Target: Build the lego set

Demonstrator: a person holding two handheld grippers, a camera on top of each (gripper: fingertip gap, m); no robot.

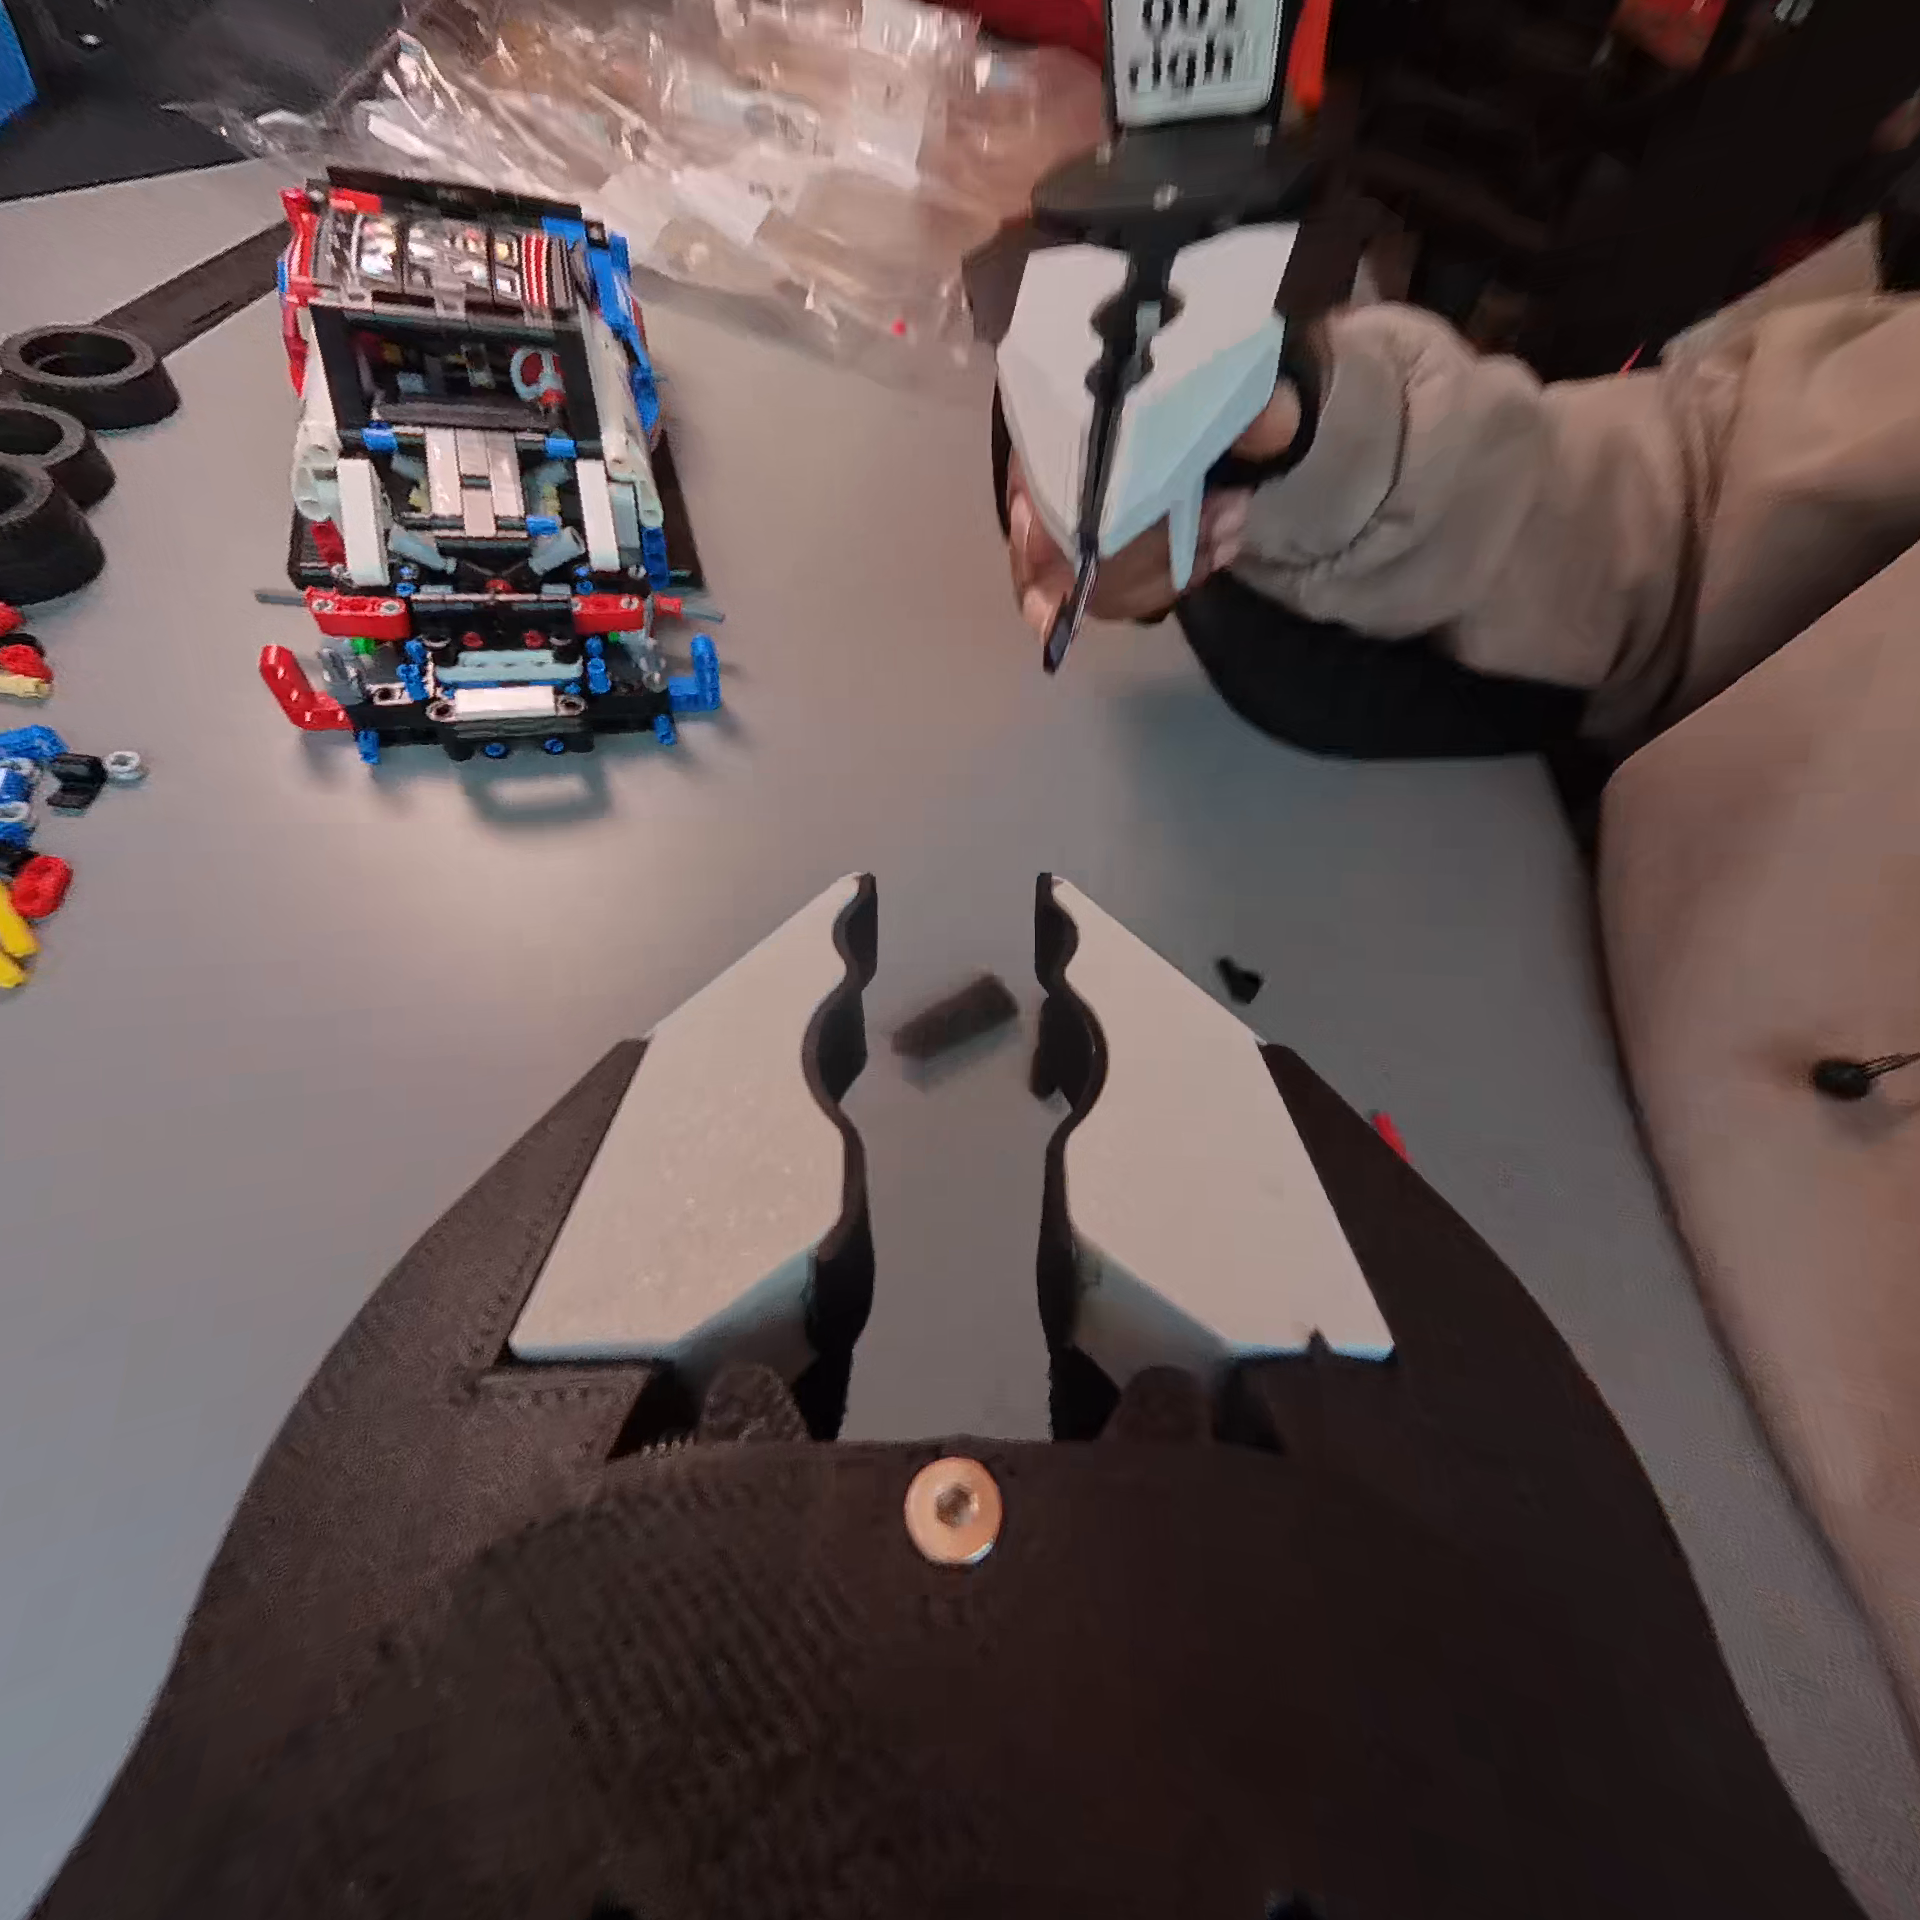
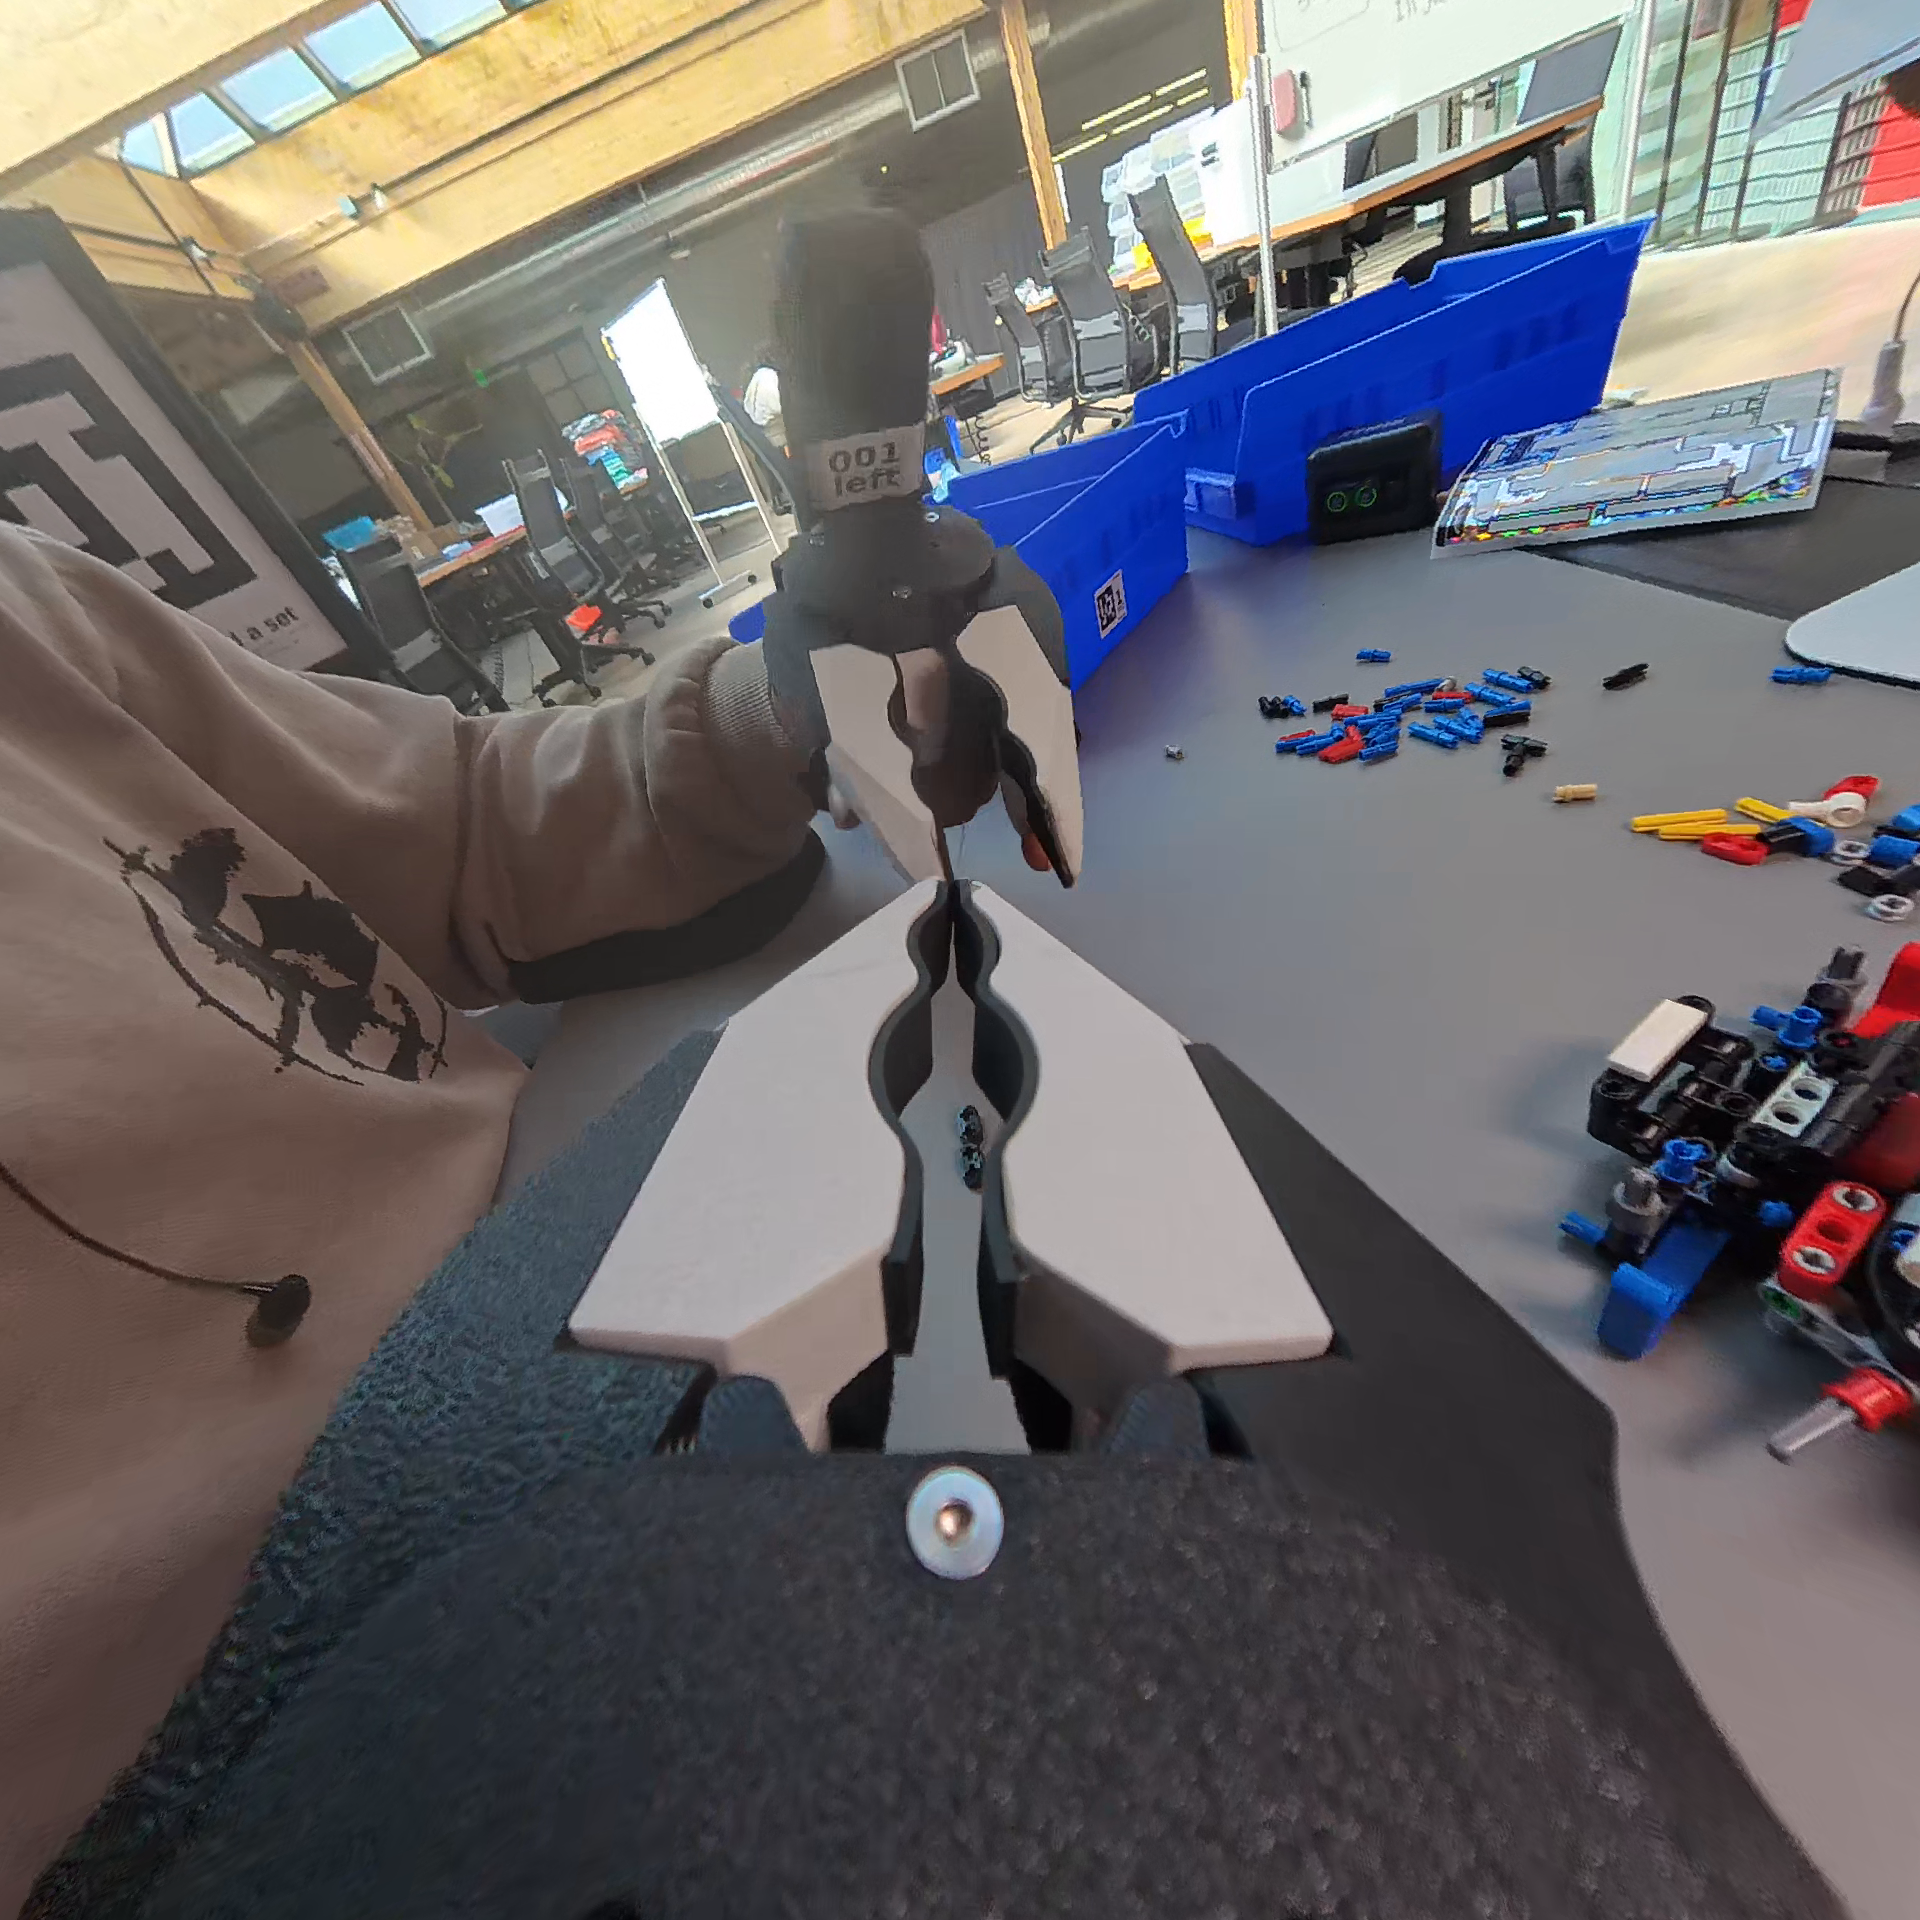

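At nine o'clock in the left wrist view, three black tyres (image 1: 73, 374) in a row and, below them, loose pieces (image 1: 31, 831) in red, blue and yellow. Toward eleven o'clock, on the grey table (image 1: 312, 1091), the half-built lego car (image 1: 468, 468), without wheels, with clear plastic bags (image 1: 675, 125) behind it at twelve.

Lower, at the centre, the left gripper (image 1: 956, 894): jaws apart, nothing held, low over a small dark piece (image 1: 956, 1013) lying loose on the table between the fingers and touching neither. Near it, toward three o'clock, a second small black piece (image 1: 1236, 979). At one o'clock, the right gripper (image 1: 1075, 603): jaws pressed together, apparently pinching a thin dark piece (image 1: 1065, 639) sticking out beyond the tips. Too small to tell its exact kind. In the right wrist view, the same closed jaws at the centre and the car far off at three o'clock, well apart from both grippers.

Probably the step of collecting small parts before joining them to the car.

Risk of pushing the small dark piece sideways, or flipping it, when closing the left jaws off-centre, since it lies at an angle to the pads. Risk of dropping the thin dark piece from the right jaws, held only by one end. Risk also of knocking one gripper against the other when bringing them together.
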